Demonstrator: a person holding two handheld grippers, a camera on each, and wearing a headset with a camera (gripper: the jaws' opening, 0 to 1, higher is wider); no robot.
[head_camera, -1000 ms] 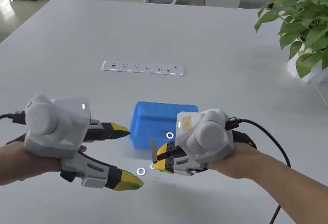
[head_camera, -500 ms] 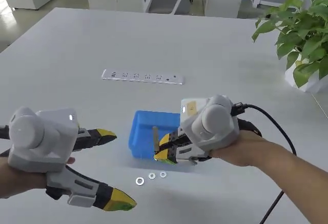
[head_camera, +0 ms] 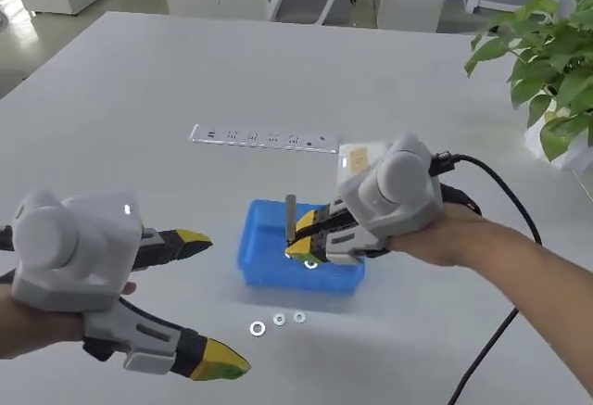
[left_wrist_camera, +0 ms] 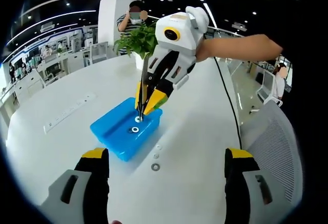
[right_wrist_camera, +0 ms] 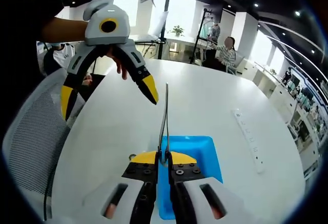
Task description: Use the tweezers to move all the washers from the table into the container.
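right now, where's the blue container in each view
Head view: blue container at centre, nearer than the power strip.
Left gripper view: container left of centre, strip to its left.
Right gripper view: container low centre, strip to its right.
Shared landmark: the white power strip.

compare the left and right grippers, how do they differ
The left gripper is wide open and holds nothing; the right gripper is shut on the tweezers. The left gripper hangs above the table; the right gripper is over the blue container. Both have white bodies and yellow-tipped jaws.
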